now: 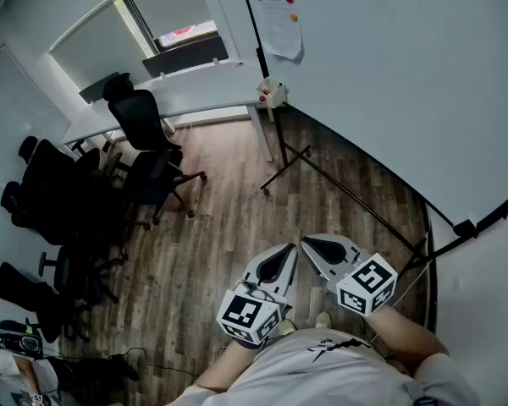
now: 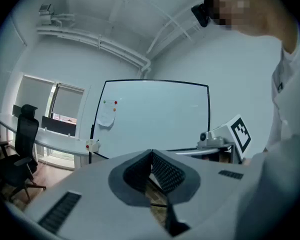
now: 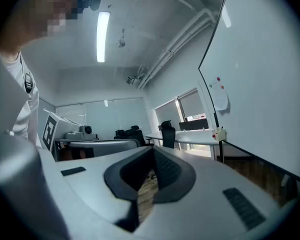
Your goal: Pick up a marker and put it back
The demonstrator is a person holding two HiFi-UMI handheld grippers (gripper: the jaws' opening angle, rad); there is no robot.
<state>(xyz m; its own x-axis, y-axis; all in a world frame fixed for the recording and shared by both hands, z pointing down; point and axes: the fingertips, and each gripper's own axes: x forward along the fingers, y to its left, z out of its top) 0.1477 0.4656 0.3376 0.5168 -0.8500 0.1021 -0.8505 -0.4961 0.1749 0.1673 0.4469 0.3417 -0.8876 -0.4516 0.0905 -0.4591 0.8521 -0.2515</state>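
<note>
While you hold both grippers close to your body, the big whiteboard (image 1: 389, 83) stands ahead of them, off to the right gripper's side. Down below them is the wood floor (image 1: 229, 201). Far ahead of the left gripper (image 1: 288, 250) is a long white counter (image 1: 195, 96) with black chairs (image 1: 144, 121) beside it. The board's thin black legs (image 1: 298, 155) sit on the floor between your grippers and the counter.

The left gripper is closed tight with nothing in it. The right gripper (image 1: 308, 245) is closed and empty too.

Well ahead of both, at the board's far edge, hangs a small box (image 1: 272, 92) with red bits on it. I think the marker is kept there, but it is too small to see. You are not near it yet.

Watch out: you could trip on the black legs as you walk up. And if you reach in with closed jaws, you may bump the box and knock the marker to the floor.
</note>
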